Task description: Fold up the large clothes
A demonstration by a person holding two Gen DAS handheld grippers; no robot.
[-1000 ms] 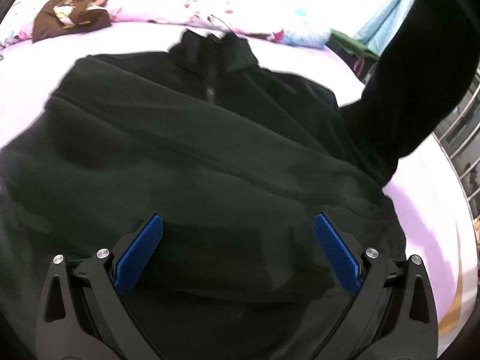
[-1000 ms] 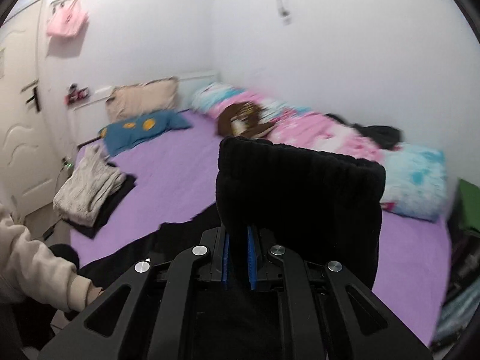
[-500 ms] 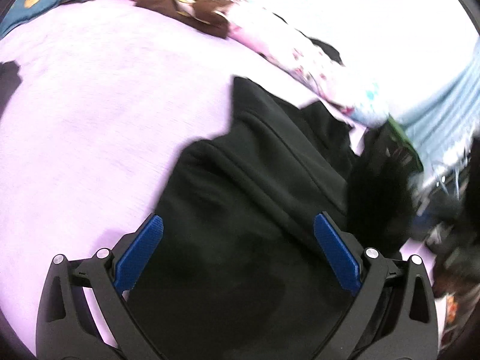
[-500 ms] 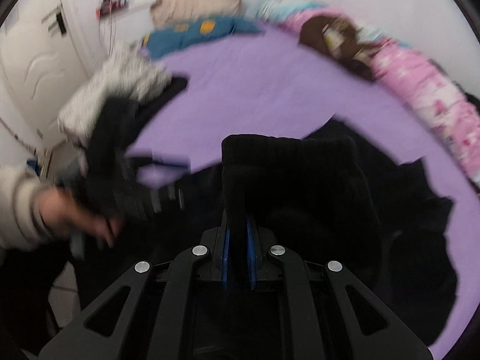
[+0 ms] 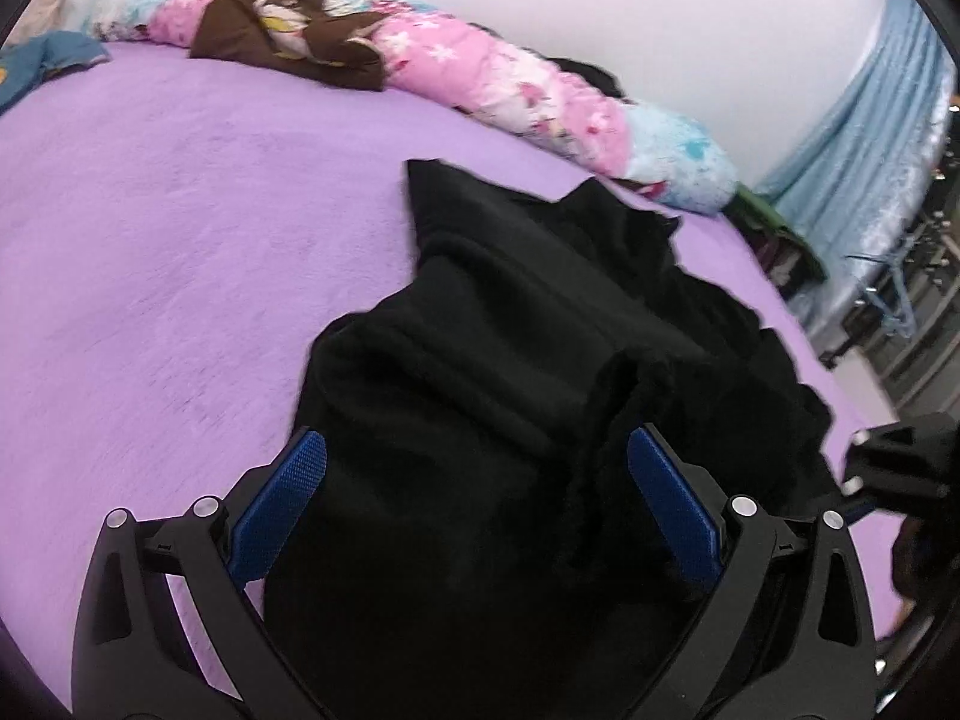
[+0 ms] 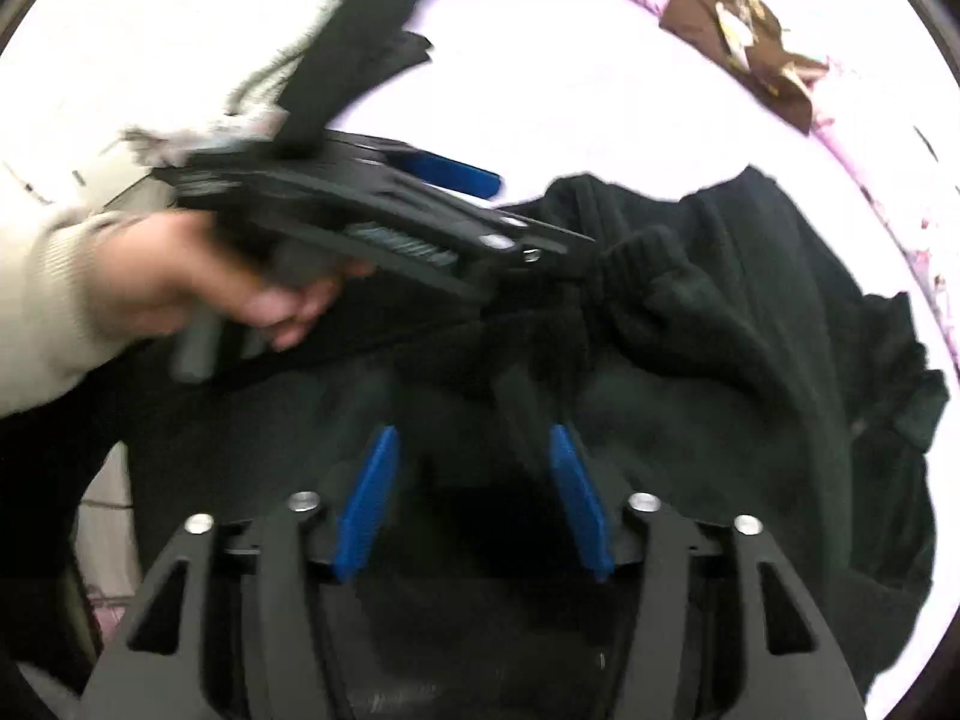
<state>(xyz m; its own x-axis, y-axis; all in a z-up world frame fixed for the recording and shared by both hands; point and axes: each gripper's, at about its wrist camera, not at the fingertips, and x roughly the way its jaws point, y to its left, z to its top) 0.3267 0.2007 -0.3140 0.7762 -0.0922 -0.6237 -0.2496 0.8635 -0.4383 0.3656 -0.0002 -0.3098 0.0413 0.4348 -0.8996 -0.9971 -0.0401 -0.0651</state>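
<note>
Since a second ago the right gripper (image 6: 474, 498) has dropped from holding a ribbed black cuff up in the air, blue pads pinched together on it, to hanging low over the bed, and its jaws are opening. The cuff no longer stands between the pads; black cloth lies under and behind the gap, but the pads do not press on it.

Going from the largest thing down: the purple bed cover (image 5: 180, 252) fills most of the left wrist view. On it lies the black garment (image 5: 480, 372), partly folded, with a thick doubled edge running across it and loose folds spilling toward the right. In the right wrist view the ribbed sleeve end (image 6: 654, 276) lies bunched on top of the garment's body. Along the far edge of the bed runs a pink and blue flowered bolster (image 5: 528, 96) with a brown printed cloth (image 5: 282, 18) draped over it; a pale blue curtain (image 5: 864, 168) hangs at the right.

The left gripper (image 5: 477, 510) stands wide open above the garment, its blue pads well apart and clamping nothing, though the right pad sits close against a raised fold and may be brushing it; blur makes that hard to judge. The person's left hand (image 6: 240, 282), in a cream sleeve (image 6: 42, 312), grips its handle.
</note>
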